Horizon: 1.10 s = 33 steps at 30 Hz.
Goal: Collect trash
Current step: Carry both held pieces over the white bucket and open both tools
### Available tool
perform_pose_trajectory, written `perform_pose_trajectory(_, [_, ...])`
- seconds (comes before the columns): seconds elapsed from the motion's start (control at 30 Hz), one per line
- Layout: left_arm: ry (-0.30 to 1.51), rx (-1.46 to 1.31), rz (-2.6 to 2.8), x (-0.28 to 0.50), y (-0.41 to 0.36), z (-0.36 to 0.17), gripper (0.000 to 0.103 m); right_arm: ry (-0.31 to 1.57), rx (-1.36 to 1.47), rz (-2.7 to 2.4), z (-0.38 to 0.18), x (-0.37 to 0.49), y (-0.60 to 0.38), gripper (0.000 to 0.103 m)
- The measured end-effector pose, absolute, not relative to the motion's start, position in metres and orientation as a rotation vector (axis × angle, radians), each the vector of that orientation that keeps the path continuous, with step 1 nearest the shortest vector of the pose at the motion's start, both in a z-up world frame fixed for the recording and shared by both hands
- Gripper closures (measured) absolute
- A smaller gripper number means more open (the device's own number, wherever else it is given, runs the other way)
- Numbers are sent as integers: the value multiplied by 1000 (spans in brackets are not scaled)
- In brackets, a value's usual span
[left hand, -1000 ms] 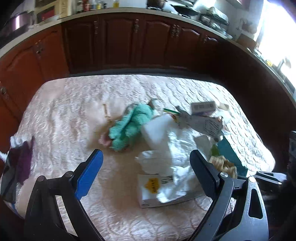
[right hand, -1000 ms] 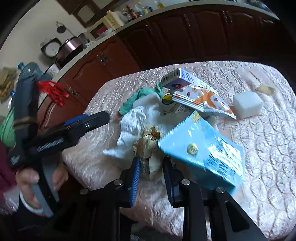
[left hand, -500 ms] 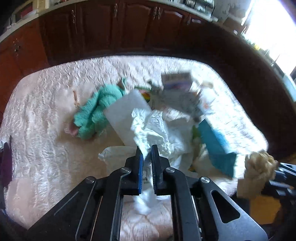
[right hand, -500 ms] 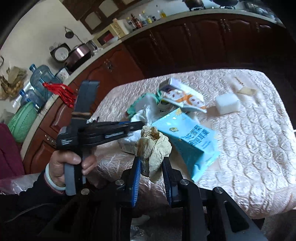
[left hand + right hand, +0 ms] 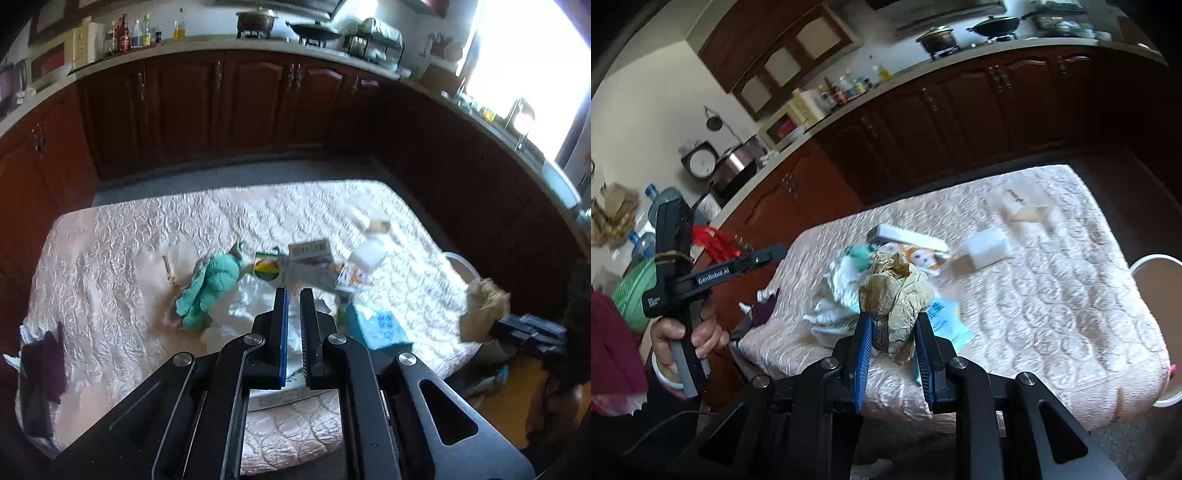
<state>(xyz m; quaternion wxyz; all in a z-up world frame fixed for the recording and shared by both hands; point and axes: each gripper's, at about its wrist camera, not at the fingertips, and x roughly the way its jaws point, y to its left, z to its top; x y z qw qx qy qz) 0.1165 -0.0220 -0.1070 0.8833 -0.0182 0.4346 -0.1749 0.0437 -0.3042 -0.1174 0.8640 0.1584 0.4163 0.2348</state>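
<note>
Right gripper (image 5: 894, 332) tilted downward, jaws clamping crumpled brown paper (image 5: 897, 295)

Black grippers with blue pads (image 5: 863, 347) and silver screws are seen; at nine o'clock, a white bracelet (image 5: 666, 376) is worn.

We see daylight blowing out the window (image 5: 532, 66), glare across the quilted bench (image 5: 110, 266), dim cabinets (image 5: 184, 110), fisheye-bent edges, and motion-blurred litter.
</note>
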Motion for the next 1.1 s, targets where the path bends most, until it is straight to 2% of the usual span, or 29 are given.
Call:
perform_pose_trajectory(0.07, [944, -13, -322, 121, -24, -124, 89, 865, 339, 489, -116, 42, -308, 81])
perform_pose_trajectory(0.1, [956, -8, -308, 120, -25, -132, 70, 866, 342, 487, -117, 41, -310, 81])
perform_pose_trajectory(0.13, [973, 1, -296, 121, -26, -145, 47, 870, 345, 485, -118, 42, -310, 81])
perform_pose_trajectory(0.2, [994, 22, -278, 122, -29, -167, 33, 884, 350, 480, -123, 43, -311, 81])
perform_pose_trajectory(0.37, [1031, 99, -163, 134, -39, -213, 34, 908, 346, 483, -131, 43, -307, 81])
perform_pose_trajectory(0.4, [1036, 103, -163, 135, -40, -216, 41, 909, 341, 485, -130, 43, -305, 81])
perform_pose_trajectory(0.43, [1052, 99, -190, 135, -41, -220, 69, 909, 338, 486, -130, 43, -304, 81])
perform_pose_trajectory(0.47, [1073, 92, -210, 136, -41, -223, 85, 909, 337, 486, -129, 43, -304, 81])
perform_pose_trajectory(0.5, [1100, 76, -223, 136, -40, -225, 95, 907, 338, 484, -128, 43, -304, 81])
perform_pose_trajectory(0.6, [1107, -2, -268, 133, -27, -211, 96, 902, 342, 478, -128, 43, -307, 81])
perform_pose_trajectory(0.83, [960, -105, -370, 120, -7, -122, 97, 873, 366, 453, -125, 43, -325, 81])
perform_pose_trajectory(1.1, [881, -47, -504, 114, -67, -74, 97, 839, 393, 386, -119, 39, -352, 81])
